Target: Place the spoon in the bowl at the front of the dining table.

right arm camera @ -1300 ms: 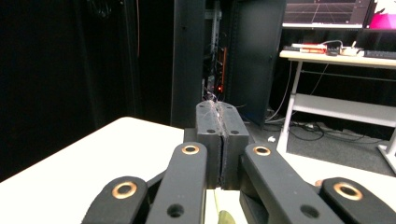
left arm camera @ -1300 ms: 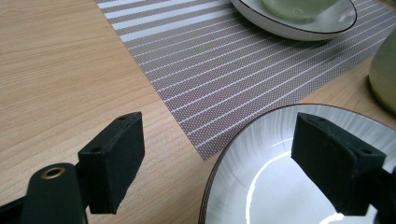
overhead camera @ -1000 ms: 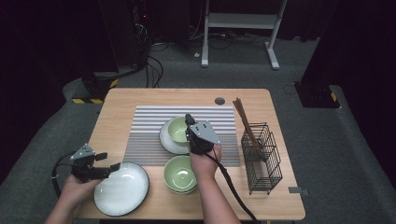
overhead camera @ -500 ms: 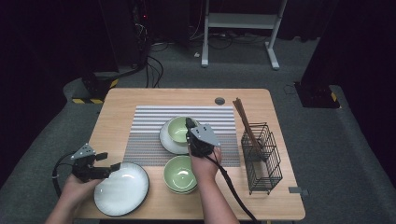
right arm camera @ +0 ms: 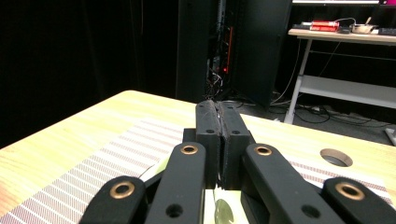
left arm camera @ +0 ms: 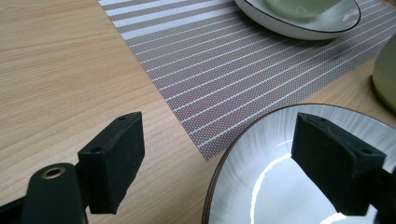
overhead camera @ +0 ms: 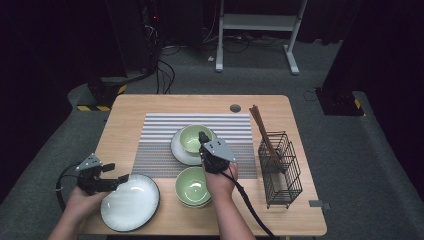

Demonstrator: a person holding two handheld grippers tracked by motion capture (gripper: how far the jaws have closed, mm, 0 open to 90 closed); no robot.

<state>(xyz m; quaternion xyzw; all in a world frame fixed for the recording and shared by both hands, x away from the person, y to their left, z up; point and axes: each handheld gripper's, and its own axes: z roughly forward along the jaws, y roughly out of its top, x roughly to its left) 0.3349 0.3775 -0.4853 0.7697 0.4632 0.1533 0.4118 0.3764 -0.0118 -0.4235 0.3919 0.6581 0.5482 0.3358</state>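
Currently, in the high view, the right gripper [overhead camera: 203, 141] sits over the green bowl [overhead camera: 192, 137], which rests in a white saucer [overhead camera: 180, 153] on the striped placemat [overhead camera: 160, 145]. Whether its tips pinch the bowl's near rim cannot be read from this height. A second green bowl [overhead camera: 192, 186] lies directly beneath the right hand [overhead camera: 220, 177]. Risk: a drop of the wrist would knock that bowl or push it toward the table edge. The left gripper [overhead camera: 112, 179] is at the left rim of the white plate [overhead camera: 131, 202], which sits close to the near edge of the table [overhead camera: 150, 105]. A wire basket [overhead camera: 281, 167] with chopsticks [overhead camera: 262, 131] stands well apart at the right and poses no hazard.

In the left gripper view, the jaws stand spread, one over bare wood, the other over the plate [left arm camera: 285, 154]; neither pad presses on it. Risk: closing from this position would pinch only the thin dark rim, and a glazed plate so held could slip or tilt.

In the right gripper view, the jaws are pressed together with nothing visible between the pads; a sliver of green bowl [right arm camera: 223, 212] shows below them. Risk: if a lift is intended, the bowl is not held and would stay behind, or be nudged off centre in its saucer.
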